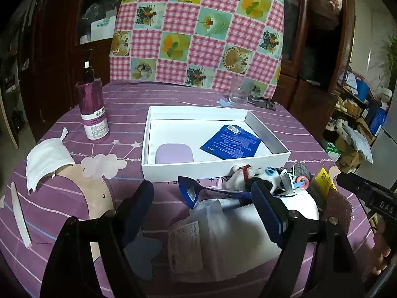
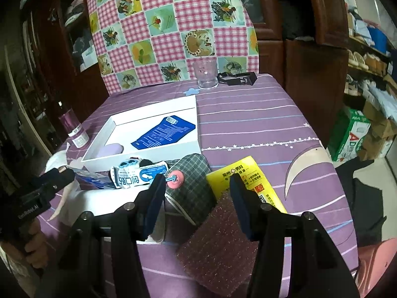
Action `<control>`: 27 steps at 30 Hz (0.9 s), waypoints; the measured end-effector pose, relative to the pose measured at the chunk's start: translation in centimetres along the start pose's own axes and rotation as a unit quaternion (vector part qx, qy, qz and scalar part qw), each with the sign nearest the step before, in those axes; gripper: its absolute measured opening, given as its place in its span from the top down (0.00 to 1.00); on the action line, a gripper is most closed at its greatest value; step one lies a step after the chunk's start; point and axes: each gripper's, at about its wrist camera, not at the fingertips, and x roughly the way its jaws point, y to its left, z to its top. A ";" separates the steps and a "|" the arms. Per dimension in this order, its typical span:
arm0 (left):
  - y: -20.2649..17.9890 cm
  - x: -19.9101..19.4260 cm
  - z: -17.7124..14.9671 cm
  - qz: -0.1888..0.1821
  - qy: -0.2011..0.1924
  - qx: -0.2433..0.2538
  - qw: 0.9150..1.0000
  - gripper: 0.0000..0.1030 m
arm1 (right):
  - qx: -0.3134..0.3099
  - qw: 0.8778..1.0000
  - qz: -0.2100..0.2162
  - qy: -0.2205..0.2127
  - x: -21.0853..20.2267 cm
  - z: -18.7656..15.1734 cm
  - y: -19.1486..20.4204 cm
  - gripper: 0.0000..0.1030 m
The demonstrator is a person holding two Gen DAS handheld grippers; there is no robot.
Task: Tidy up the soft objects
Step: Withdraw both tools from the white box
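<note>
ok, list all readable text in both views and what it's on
"DAS": right gripper body, cut off at the frame edge.
"GenRobot.AI": left gripper body.
"AD": green and white carton on the floor.
Yellow packet, white pouch, blue sachet, purple bottle label: print there, too small or blurred to read.

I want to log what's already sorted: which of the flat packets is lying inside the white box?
The blue packet, lying flat in the white box beside the lilac pad. The yellow packet lies outside on the tablecloth.
</note>
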 end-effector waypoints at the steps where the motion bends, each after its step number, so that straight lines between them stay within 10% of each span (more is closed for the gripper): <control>1: -0.1 -0.1 0.0 -0.002 -0.001 0.003 1.000 0.21 | 0.002 1.000 0.002 0.001 0.0 0.0 -0.1 0.47; 27: -3.0 -0.6 -1.1 -0.025 -0.010 0.074 0.997 0.21 | 0.021 1.000 -0.002 -0.014 -2.3 -1.2 -2.3 0.47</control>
